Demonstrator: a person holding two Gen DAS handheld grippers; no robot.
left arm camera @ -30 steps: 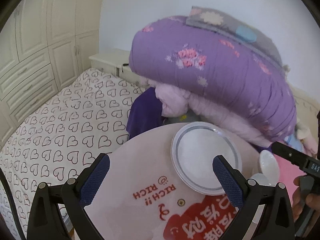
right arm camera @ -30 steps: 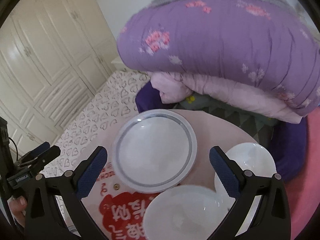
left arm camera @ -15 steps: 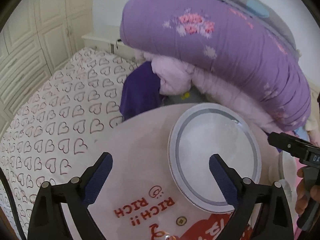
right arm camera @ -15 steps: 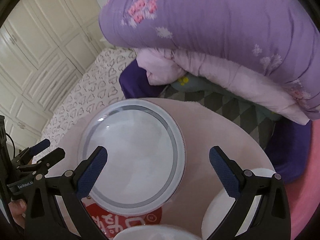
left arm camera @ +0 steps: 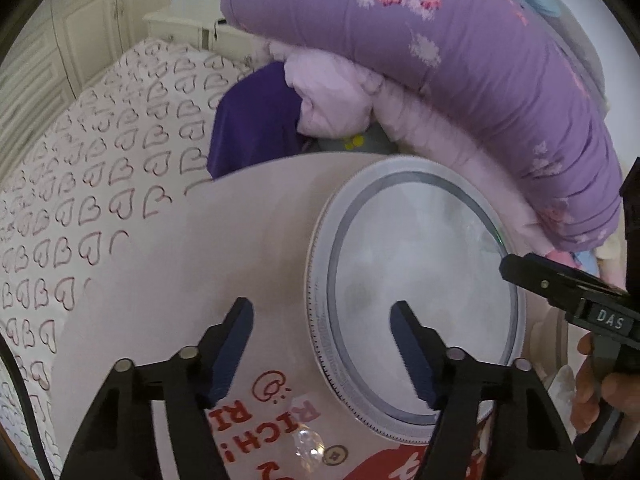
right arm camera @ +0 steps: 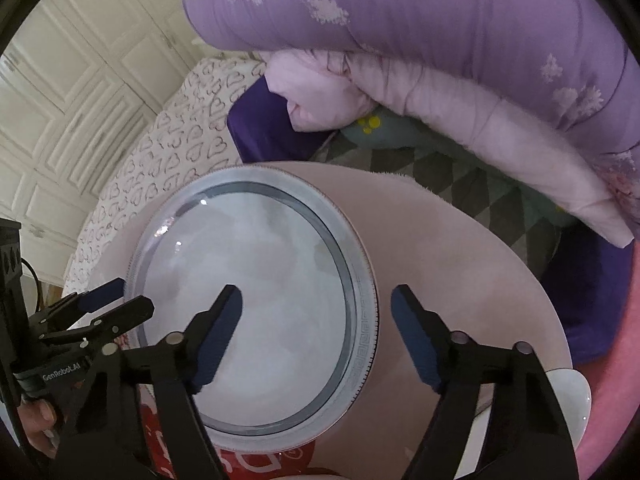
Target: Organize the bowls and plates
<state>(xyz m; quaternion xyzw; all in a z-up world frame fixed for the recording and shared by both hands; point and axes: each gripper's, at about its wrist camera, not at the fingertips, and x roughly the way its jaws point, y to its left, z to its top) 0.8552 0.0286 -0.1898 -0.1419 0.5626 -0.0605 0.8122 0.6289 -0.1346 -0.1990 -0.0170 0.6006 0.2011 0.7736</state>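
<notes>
Simply white plate [left arm camera: 420, 280], grey-ringed rim.

A round pale pink bench [left arm camera: 168, 280] with red lettering stands on a heart-patterned bed [left arm camera: 100, 168]. A grey-rimmed white plate [right arm camera: 256, 304] lies flat on it, and a white bowl [right arm camera: 572, 396] sits at its right edge.

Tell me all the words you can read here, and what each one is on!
"RICH!": red letters, upside down and partly hidden, on the round table.
"DAS": cut off, on the right tongs seen from the left camera.
"GenRobot.AI": on the left tongs seen from the right camera.
Big white characters on the table's red patch: too hidden to read.
The plate has only a pattern, no words.
</notes>
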